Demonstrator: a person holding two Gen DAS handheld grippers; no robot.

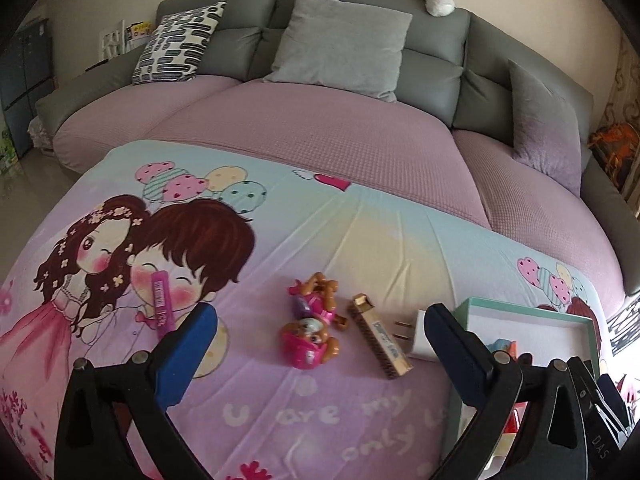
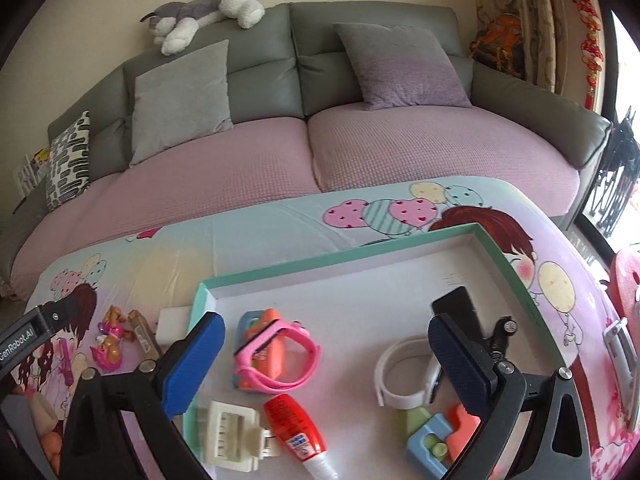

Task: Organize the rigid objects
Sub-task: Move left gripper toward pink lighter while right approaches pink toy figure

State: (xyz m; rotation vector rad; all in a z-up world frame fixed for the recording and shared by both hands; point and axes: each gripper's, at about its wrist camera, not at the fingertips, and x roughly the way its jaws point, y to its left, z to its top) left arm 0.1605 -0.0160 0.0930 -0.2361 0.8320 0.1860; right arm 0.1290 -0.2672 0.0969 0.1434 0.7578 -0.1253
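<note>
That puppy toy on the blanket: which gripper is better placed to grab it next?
Left. The left gripper is open with the puppy toy right between its fingers; the right gripper hovers over the box.

red glue bottle (image 2: 298, 436): tip cut off by bottom edge | white charger (image 1: 425, 336): partly behind gripper finger

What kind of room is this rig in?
Most likely a home living room: a grey sofa with cushions, a plush dog on its backrest, and a table under a cartoon cloth holding toys and a teal-rimmed box.
</note>
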